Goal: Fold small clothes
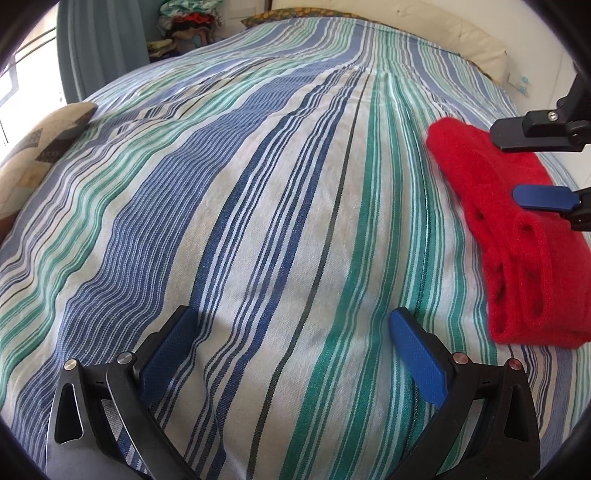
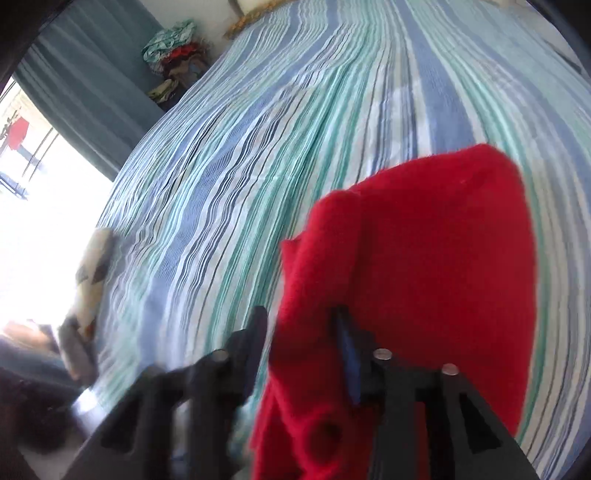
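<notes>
A red knitted garment (image 1: 517,236) lies folded on the striped bedspread (image 1: 258,206) at the right. My left gripper (image 1: 295,332) is open and empty, low over the bedspread, left of the garment. My right gripper (image 1: 513,166) shows at the right edge of the left wrist view, its jaws apart over the garment's far end. In the blurred right wrist view the right gripper (image 2: 301,328) is open, with the garment (image 2: 424,258) lying between and over its fingers, not clamped.
A patterned cushion (image 1: 40,147) lies at the bed's left edge. A pile of clothes (image 1: 184,26) stands beyond the bed near a grey-blue curtain (image 1: 99,48). A cream headboard (image 1: 461,37) runs along the far right. A bright window (image 2: 33,229) is at the left.
</notes>
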### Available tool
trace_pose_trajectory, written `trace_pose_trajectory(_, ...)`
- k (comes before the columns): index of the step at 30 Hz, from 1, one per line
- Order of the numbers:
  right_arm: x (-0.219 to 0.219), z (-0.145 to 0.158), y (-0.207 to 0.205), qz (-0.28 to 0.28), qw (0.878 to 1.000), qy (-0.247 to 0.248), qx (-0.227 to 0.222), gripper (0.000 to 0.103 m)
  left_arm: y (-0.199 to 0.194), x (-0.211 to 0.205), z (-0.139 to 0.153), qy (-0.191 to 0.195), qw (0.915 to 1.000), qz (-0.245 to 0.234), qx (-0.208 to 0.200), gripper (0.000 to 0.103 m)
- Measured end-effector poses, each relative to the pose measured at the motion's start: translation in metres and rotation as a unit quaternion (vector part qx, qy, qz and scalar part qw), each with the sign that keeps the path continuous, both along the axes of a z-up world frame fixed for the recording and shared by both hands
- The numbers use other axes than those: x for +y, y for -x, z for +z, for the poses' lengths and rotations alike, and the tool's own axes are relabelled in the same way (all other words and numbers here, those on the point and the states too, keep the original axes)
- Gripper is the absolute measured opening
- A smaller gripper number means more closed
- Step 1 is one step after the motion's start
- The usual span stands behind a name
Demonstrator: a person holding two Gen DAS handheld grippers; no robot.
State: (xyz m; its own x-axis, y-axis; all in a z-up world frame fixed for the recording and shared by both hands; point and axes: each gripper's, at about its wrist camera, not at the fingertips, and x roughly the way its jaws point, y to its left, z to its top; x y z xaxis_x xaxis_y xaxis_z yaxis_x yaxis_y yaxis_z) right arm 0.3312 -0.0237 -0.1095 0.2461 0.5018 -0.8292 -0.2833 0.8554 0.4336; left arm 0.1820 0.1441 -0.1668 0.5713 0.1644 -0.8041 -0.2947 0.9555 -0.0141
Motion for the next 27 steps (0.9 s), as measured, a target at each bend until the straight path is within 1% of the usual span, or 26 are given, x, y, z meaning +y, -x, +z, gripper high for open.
trace_pose_trajectory(1, 0.003, -0.005, 0.007, 0.022, 0.999, -0.031, 0.017, 0.067, 0.000, 0.000, 0.000, 0.000, 1.0000, 0.000, -0.001, 0.103)
trace_pose_trajectory(3, -0.001, 0.003, 0.021, 0.057, 0.992, -0.110, 0.022, 0.067, 0.001, 0.000, 0.000, 0.000, 1.0000, 0.000, -0.003, 0.103)
trace_pose_trajectory(4, -0.007, 0.013, 0.026, 0.071, 0.987, -0.141, 0.015, 0.068, 0.001, -0.001, 0.000, -0.001, 1.0000, 0.001, -0.003, 0.103)
trace_pose_trajectory(6, -0.029, 0.036, 0.034, 0.076, 0.983, -0.165, -0.025, 0.068, 0.002, -0.001, 0.000, -0.002, 1.0000, 0.001, -0.004, 0.103)
trace_pose_trajectory(7, -0.043, 0.045, 0.036, 0.068, 0.983, -0.160, -0.049, 0.068, 0.001, -0.001, 0.000, -0.003, 1.0000, 0.001, -0.003, 0.103)
trace_pose_trajectory(8, -0.056, 0.050, 0.038, 0.053, 0.987, -0.134, -0.073, 0.068, 0.001, -0.001, 0.000, -0.005, 1.0000, 0.001, -0.003, 0.103)
trace_pose_trajectory(9, -0.063, 0.052, 0.037, 0.040, 0.991, -0.090, -0.090, 0.065, 0.001, -0.002, 0.000, -0.006, 1.0000, 0.002, -0.002, 0.103)
trace_pose_trajectory(10, -0.067, 0.049, 0.037, 0.037, 0.993, -0.056, -0.096, 0.045, 0.001, -0.002, 0.000, -0.007, 1.0000, 0.002, -0.001, 0.103)
trace_pose_trajectory(11, -0.067, 0.042, 0.038, 0.046, 0.994, -0.038, -0.094, 0.029, 0.001, -0.002, 0.000, -0.007, 1.0000, 0.002, -0.001, 0.103)
trace_pose_trajectory(12, -0.061, 0.033, 0.040, 0.056, 0.994, -0.019, -0.089, 0.011, 0.001, -0.002, 0.001, -0.006, 1.0000, 0.002, -0.001, 0.103)
trace_pose_trajectory(13, -0.052, 0.022, 0.043, 0.065, 0.994, -0.003, -0.088, 0.011, 0.001, -0.001, 0.001, -0.003, 1.0000, 0.002, 0.000, 0.103)
trace_pose_trajectory(15, -0.035, -0.002, 0.049, 0.080, 0.993, 0.004, -0.084, 0.011, 0.001, 0.003, 0.004, 0.015, 0.9999, -0.002, 0.004, 0.103)
trace_pose_trajectory(17, -0.015, -0.037, 0.060, 0.111, 0.992, 0.015, -0.050, 0.012, 0.003, 0.013, 0.014, 0.053, 0.9985, -0.007, 0.013, 0.102)
trace_pose_trajectory(18, -0.007, -0.048, 0.069, 0.129, 0.990, 0.032, -0.052, 0.012, 0.007, 0.018, 0.021, 0.070, 0.9975, -0.003, 0.013, 0.101)
trace_pose_trajectory(19, -0.002, -0.044, 0.078, 0.138, 0.985, 0.050, -0.085, 0.012, 0.013, 0.021, 0.031, 0.083, 0.9965, 0.002, 0.004, 0.101)
trace_pose_trajectory(20, -0.001, -0.034, 0.085, 0.142, 0.982, 0.051, -0.112, 0.012, 0.020, 0.022, 0.042, 0.094, 0.9955, 0.006, -0.012, 0.101)
trace_pose_trajectory(21, -0.007, -0.022, 0.090, 0.144, 0.981, 0.037, -0.123, 0.013, 0.026, 0.020, 0.053, 0.104, 0.9940, 0.000, -0.034, 0.101)
trace_pose_trajectory(22, -0.019, -0.009, 0.095, 0.142, 0.980, 0.018, -0.136, 0.016, 0.030, 0.015, 0.065, 0.108, 0.9924, -0.016, -0.056, 0.101)
trace_pose_trajectory(23, -0.035, 0.006, 0.102, 0.134, 0.978, 0.006, -0.158, 0.016, 0.032, 0.006, 0.075, 0.106, 0.9911, -0.033, -0.074, 0.101)
trace_pose_trajectory(24, -0.053, 0.020, 0.108, 0.123, 0.975, 0.004, -0.183, 0.016, 0.030, -0.005, 0.082, 0.100, 0.9900, -0.051, -0.085, 0.101)
trace_pose_trajectory(25, -0.069, 0.027, 0.113, 0.111, 0.974, 0.016, -0.198, 0.016, 0.025, -0.018, 0.087, 0.097, 0.9887, -0.069, -0.091, 0.101)
trace_pose_trajectory(27, -0.093, 0.029, 0.117, 0.098, 0.973, 0.048, -0.204, 0.016, 0.010, -0.045, 0.087, 0.097, 0.9856, -0.106, -0.088, 0.101)
